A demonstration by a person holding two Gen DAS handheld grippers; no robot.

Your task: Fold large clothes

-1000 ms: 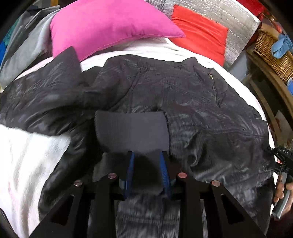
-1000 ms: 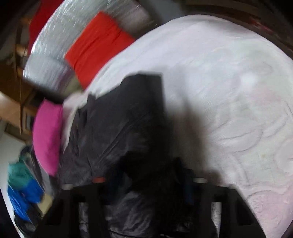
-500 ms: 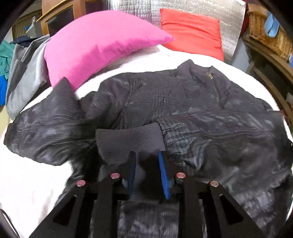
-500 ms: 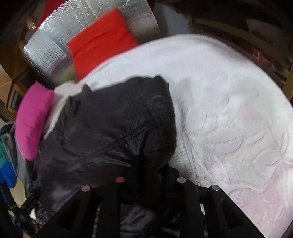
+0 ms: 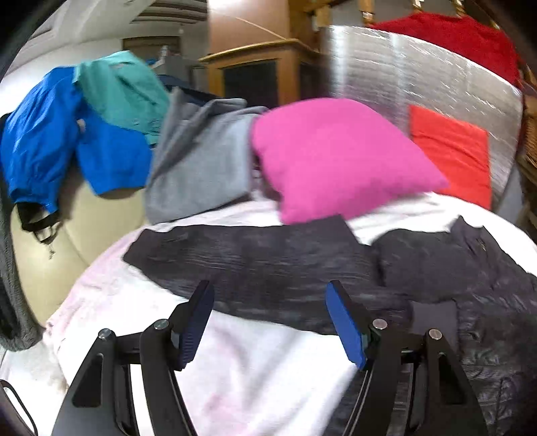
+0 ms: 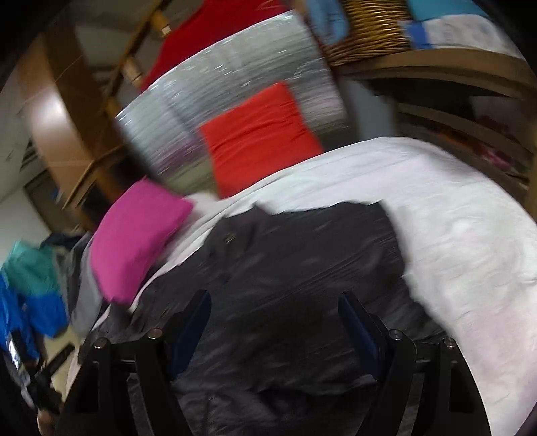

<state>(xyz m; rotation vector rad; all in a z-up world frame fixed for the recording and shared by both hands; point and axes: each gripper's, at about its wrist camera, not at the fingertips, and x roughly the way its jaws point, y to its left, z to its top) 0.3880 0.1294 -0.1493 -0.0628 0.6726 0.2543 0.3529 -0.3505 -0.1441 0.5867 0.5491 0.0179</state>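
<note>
Both grippers are up off the bed now, and both views are smeared with motion. The left gripper (image 5: 270,322) has its jaws spread wide, having just been opening, and nothing sits between the blue pads (image 5: 345,330). Ahead of its fingertips and lower down lies the dark jacket (image 5: 268,268) on the white bedspread (image 5: 261,375), one sleeve stretched out flat across the front of the gripper, the body of the garment off to its right side. Beyond the sleeve, a pink pillow (image 5: 335,157) rests on the bed, with a red cushion (image 5: 453,151) further right against a silver quilted panel (image 5: 419,73). To the far left of the gripper, blue (image 5: 43,141), teal (image 5: 124,94) and grey garments (image 5: 201,157) hang in a heap.

Over to the right gripper (image 6: 275,322): its jaws also stand wide apart, also just been opening, and they grip nothing. The jacket (image 6: 302,268) spreads directly beneath and ahead of its fingers, its folded edge running out to the right onto bare bedspread (image 6: 470,234). The pink pillow (image 6: 134,238) sits ahead to its left, the red cushion (image 6: 258,134) straight ahead and beyond. A wicker basket (image 6: 365,30) stands on a wooden shelf, high and to the right.
</note>
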